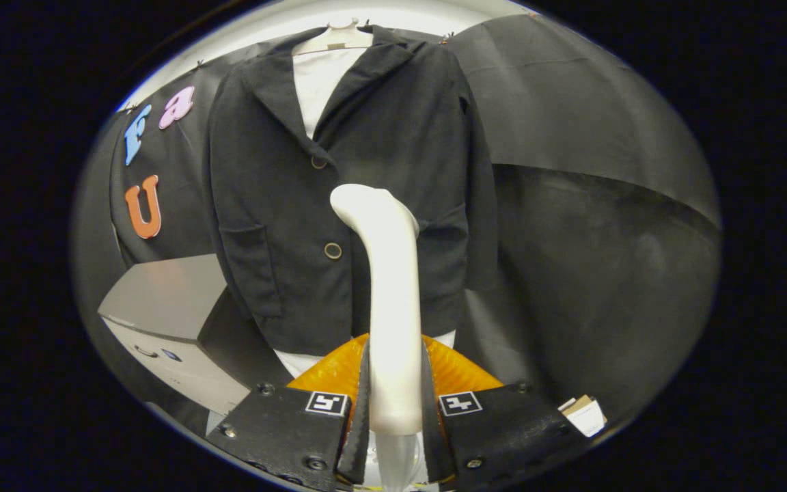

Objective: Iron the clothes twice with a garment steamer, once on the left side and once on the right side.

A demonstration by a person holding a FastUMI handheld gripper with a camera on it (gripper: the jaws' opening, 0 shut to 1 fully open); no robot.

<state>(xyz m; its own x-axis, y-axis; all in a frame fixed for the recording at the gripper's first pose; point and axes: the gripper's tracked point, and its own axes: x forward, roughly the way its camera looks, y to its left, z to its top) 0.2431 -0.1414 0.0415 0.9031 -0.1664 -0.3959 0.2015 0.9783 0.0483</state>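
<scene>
Gripping the garment steamer (393, 321) by its white handle, the tongs (393, 403) are clenched on it, one finger pressed against each side of the shaft. The steamer stands upright between the fingers and its curved head bends off to the left at the top, ending right in front of the jacket.

That dark jacket (339, 198) hangs on a pale hanger (334, 37) on the far side of the scene, over a white shirt (318, 85) that peeks out at the collar and again below the hem. The steamer head sits just right of the jacket's lower button (333, 251), so roughly at the middle of the front, a bit toward the right-hand panel. Can't tell if the head actually touches the fabric or just sits close to it.

Something orange and ribbed (339, 372) spreads out low behind the handle, just beyond the fingers. Off to the left and lower down there's a grey and white box-shaped unit (161, 307). Near the right finger, a small white and tan tag-like thing (585, 413) lies against the black cloth wall (605, 205).
</scene>
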